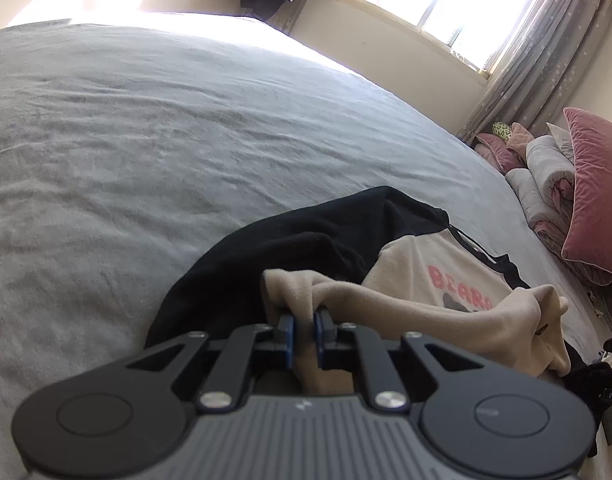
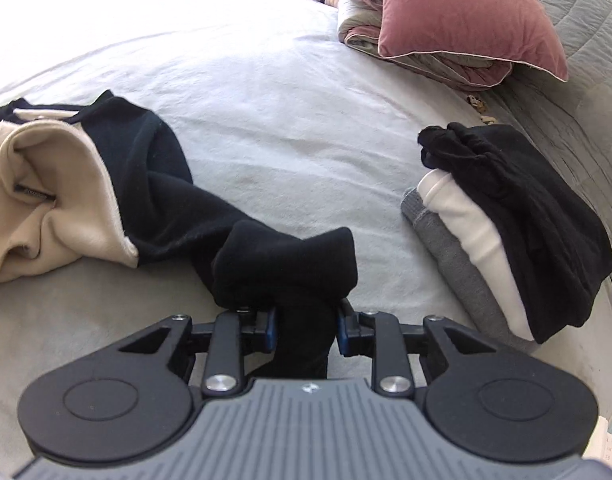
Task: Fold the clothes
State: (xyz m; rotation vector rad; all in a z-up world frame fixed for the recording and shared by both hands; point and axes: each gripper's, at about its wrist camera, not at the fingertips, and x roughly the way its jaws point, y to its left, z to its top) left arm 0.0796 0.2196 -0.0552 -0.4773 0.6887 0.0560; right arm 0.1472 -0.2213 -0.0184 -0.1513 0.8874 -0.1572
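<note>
One grey bed (image 1: 146,140) spreads ahead of both grippers. On it lies one cream-and-black sweatshirt (image 2: 118,184), printed "BEARS" in pink, partly hidden. Ahead-right of the right gripper (image 2: 306,326) sits one stack of three folded garments (image 2: 505,232): grey, white, black. Beyond it, one pink pillow (image 2: 461,16) rests on a rolled quilt (image 2: 357,12). The left gripper (image 1: 304,328) is clenched, nearly closed, on the cream hem; the right gripper is clamped, wider, on the black sleeve.
</note>
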